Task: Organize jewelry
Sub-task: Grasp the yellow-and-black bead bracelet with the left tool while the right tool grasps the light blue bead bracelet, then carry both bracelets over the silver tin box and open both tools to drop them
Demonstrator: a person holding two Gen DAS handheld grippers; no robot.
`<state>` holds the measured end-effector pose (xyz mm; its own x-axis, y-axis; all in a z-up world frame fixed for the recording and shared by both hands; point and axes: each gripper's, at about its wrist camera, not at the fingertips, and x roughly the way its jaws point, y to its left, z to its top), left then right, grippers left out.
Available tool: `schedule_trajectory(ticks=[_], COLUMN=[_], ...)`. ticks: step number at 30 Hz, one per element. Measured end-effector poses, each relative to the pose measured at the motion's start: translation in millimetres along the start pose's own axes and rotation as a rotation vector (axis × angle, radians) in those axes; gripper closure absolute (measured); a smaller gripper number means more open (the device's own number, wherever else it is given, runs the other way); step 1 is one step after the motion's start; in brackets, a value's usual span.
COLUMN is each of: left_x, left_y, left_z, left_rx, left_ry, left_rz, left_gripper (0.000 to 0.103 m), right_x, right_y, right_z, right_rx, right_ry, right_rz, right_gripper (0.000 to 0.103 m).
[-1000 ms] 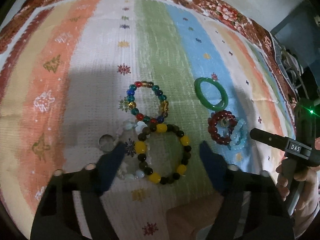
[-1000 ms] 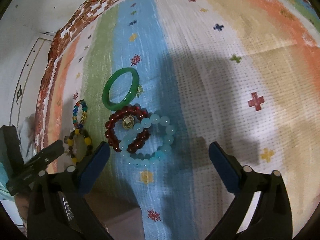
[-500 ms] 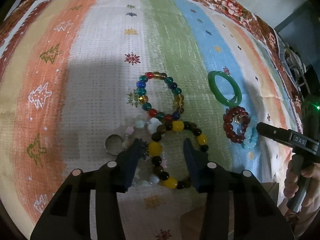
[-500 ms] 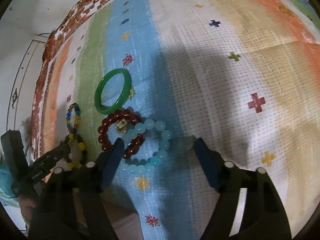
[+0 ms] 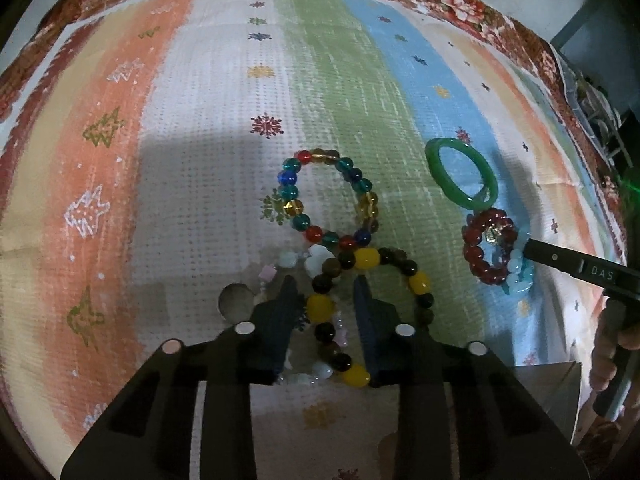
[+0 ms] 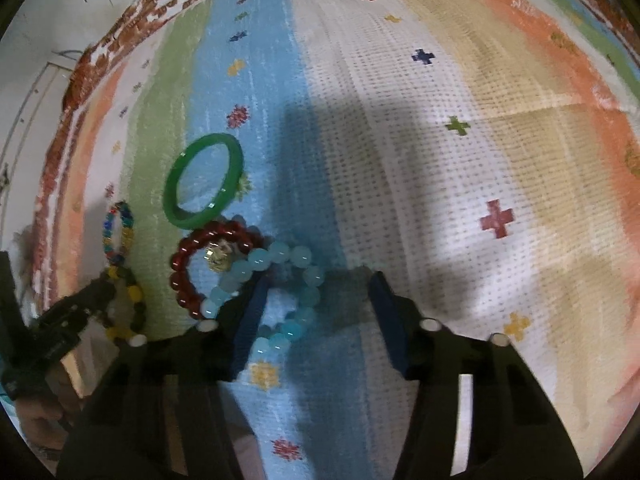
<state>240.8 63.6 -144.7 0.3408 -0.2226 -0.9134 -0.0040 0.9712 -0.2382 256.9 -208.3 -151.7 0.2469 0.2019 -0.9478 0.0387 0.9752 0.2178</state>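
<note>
While straddling yellow beads point(image 5: 320, 307), left tool point(image 5: 324, 304) half-closed, right tool point(image 6: 316, 312) open; could snag white beads point(image 5: 318, 258) underneath.

Left black two-finger tool point(image 5: 325, 304) nearly closed, fingers low; right black two-finger tool point(image 6: 316, 308) half-parted, fingers low.

Right gripper point(image 6: 316, 312) jaws apart, astride pale-blue bead bracelet point(image 6: 280, 296).
</note>
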Motion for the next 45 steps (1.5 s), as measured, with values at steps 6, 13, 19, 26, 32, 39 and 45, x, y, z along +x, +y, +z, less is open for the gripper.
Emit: schedule_trajectory(ticks=[6,13,19,26,32,39,45], left_x=[2,-8,-24,-50,-69,-91,-115], left_y=[-7,-3,-3,-11,-22,-32,-43], left_z=[-1,-1,0,0,-4,-11,-25], left_rx=[0.057,0.055,0.035,0.035,0.05,0.057,0.069], left_ry=[-0.007,-0.025,-0.057,-0.11,-0.147,-0.188,-0.226], left_rz=[0.028,0.018,-0.006,-0.048,-0.064,-0.078,-0.109], left_gripper=[0.09,0.092,0.092,0.092,0.092,0.092,0.092], right_x=[1,0,-12,-45,-63,-89,-117], right_y=[-2,-5,-3,18,35,50,66], right_z=[-1,-1,-3,-9,-18,-32,-50], right_rx=[-0.005,0.01,0.007,-0.061,-0.118,-0.182,-0.234], right_ry=[-0.005,0.005,-0.001,-0.061,-0.091,-0.136,-0.178], right_rz=[-0.03,0.028,0.078,0.121,0.122,0.125,0.145], right_gripper=[0.072,0.09,0.09,0.09,0.09,0.09,0.09])
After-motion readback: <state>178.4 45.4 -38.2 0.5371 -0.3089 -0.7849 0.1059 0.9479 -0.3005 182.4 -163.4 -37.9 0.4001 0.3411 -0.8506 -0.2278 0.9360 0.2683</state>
